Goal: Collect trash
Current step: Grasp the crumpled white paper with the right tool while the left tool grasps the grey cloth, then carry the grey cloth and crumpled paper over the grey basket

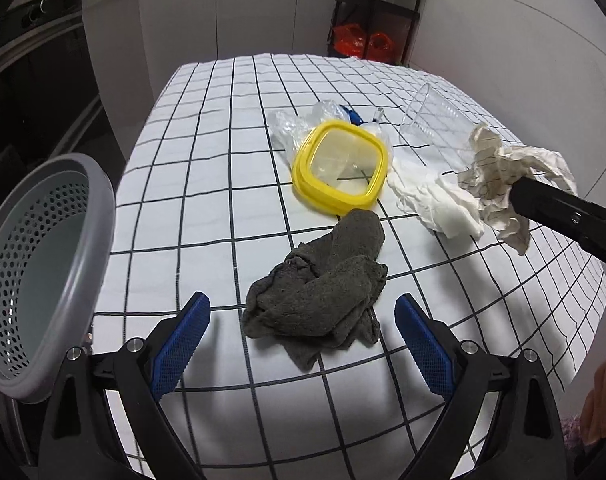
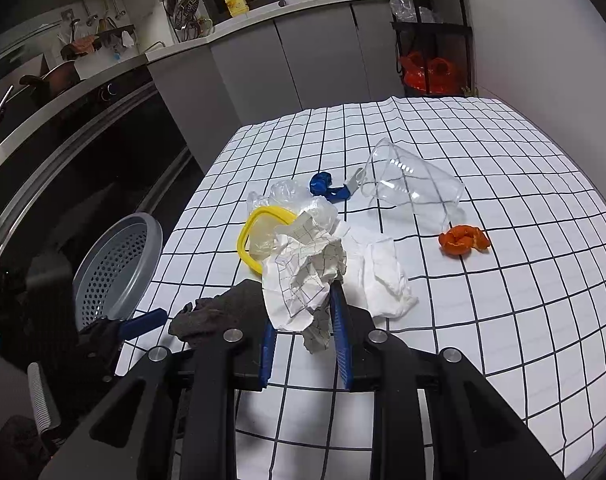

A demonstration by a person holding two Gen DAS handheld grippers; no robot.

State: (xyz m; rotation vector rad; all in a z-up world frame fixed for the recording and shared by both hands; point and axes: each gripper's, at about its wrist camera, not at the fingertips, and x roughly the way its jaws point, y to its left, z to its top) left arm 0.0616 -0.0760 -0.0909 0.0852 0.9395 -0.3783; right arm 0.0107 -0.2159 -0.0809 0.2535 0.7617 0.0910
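Crumpled grid paper [image 2: 303, 276] clamped in right claw [image 2: 303, 320]; left claw [image 1: 303, 320] apart; no legible writing.

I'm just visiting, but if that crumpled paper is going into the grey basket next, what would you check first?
1. Paper gripped: ok. The right gripper is shut on the crumpled paper.
2. Paper off the table: ok, it hangs above the white tissue.
3. Basket within reach: ok, at the table's left edge, mouth facing the table.
4. Left gripper out of the way: cannot tell; it is open, hovering over the grey cloth near the basket.
5. Basket contents: cannot tell.
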